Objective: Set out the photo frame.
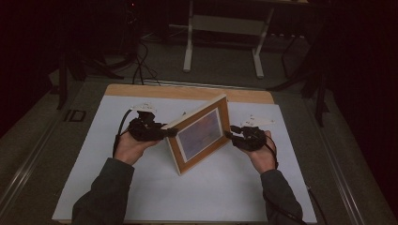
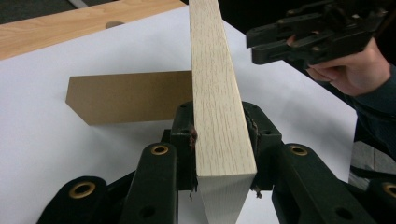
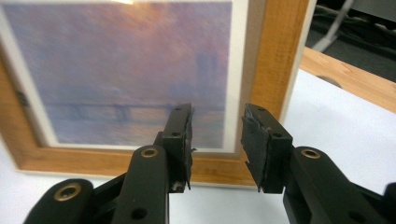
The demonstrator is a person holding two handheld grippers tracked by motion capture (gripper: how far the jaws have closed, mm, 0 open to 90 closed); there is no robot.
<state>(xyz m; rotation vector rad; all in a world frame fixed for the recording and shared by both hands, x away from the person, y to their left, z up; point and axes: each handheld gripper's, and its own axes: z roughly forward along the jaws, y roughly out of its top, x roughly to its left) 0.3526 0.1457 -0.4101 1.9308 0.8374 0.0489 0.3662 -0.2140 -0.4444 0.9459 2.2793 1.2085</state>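
— Standing mid-sheet, the picture frame (image 1: pixel 199 136) has its left edge clamped by the left gripper (image 1: pixel 166 132).
— And the right gripper (image 1: pixel 231 134)?
— Jaws apart, empty, beside the right edge; bare white sheet (image 1: pixel 220 187) nearer.

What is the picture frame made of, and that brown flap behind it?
Frame: looks like wood or wood-look laminate, matte, with grain lines along its pale edge. Flap: probably fibreboard or stiff card, plain brown, smooth, no grain. The picture's front seems glazed; a light glints on it.

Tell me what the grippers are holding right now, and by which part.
The left gripper clamps the picture frame by its side edge; the right gripper holds nothing.
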